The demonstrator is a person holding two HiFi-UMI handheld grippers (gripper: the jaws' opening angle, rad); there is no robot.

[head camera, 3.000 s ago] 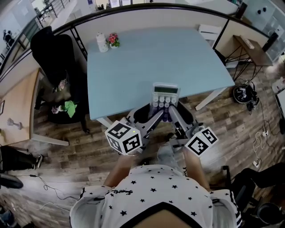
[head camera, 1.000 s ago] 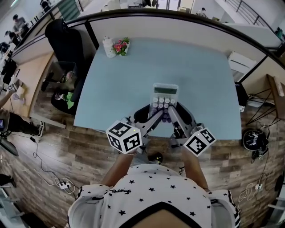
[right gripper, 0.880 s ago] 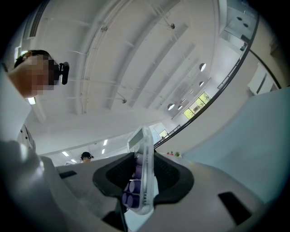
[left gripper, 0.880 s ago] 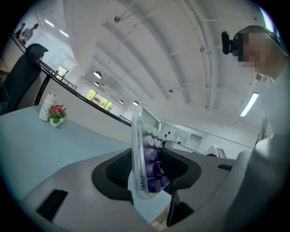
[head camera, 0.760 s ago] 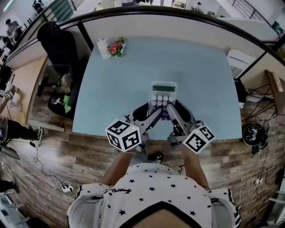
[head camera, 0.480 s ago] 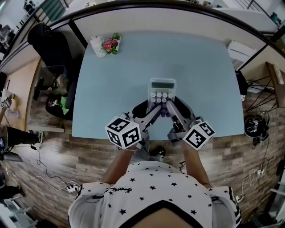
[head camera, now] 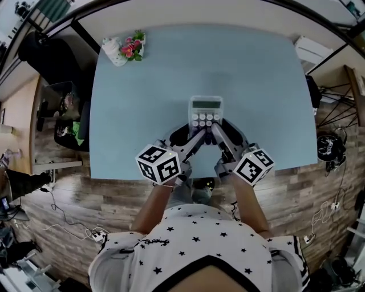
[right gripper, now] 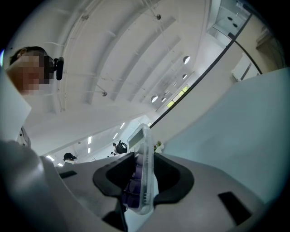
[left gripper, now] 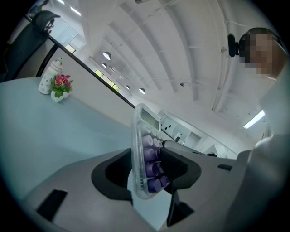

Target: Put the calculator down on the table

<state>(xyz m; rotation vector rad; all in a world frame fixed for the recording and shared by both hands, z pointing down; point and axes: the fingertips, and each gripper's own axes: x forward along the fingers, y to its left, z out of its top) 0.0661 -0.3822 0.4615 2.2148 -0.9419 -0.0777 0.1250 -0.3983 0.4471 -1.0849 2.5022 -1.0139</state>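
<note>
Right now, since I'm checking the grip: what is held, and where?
The calculator, by its keypad end, in both the left gripper and right gripper.

No legible text (anywhere)

Pale blue table (head camera: 148, 91) (low partition (head camera: 171, 14) behind), wood-plank floor (head camera: 85, 194), black office chair (head camera: 40, 51), white ribbed ceiling (left gripper: 149, 41)
</note>
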